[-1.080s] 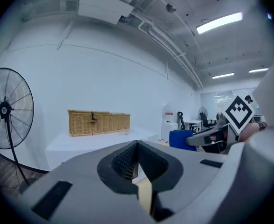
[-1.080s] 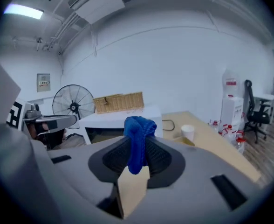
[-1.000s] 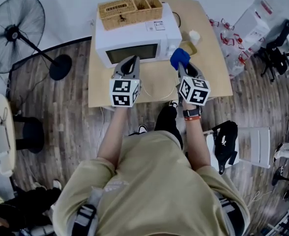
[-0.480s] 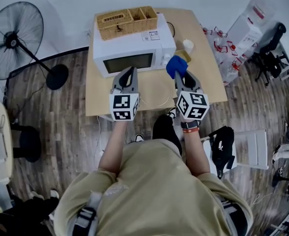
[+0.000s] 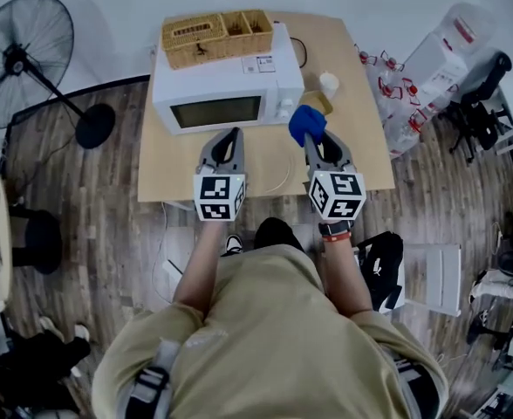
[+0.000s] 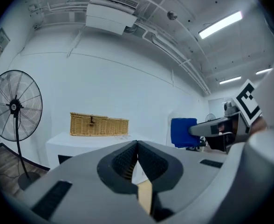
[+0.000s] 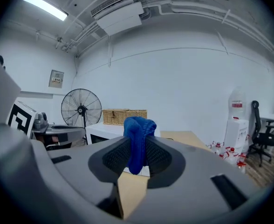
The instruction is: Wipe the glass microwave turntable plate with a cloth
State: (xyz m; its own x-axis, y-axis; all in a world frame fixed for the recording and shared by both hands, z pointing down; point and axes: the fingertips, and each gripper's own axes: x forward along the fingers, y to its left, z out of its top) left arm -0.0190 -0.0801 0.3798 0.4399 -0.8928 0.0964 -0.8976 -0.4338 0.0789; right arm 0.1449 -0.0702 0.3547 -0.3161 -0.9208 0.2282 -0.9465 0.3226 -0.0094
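Blue cloth (image 5: 306,122) is sitting clamped in our right gripper (image 5: 314,142); left gripper (image 5: 232,136) is holding its jaws together, empty. The glass plate (image 5: 272,166) is lying at the front edge of the table (image 5: 361,129); we are judging wiping unstarted.

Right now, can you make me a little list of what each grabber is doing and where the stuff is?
left gripper: shut, holding nothing
right gripper: shut on blue cloth
glass plate: flat on table, between the grippers, faint
microwave: behind the plate, door closed
wicker basket: on top of microwave
fan: on the floor, left of the table
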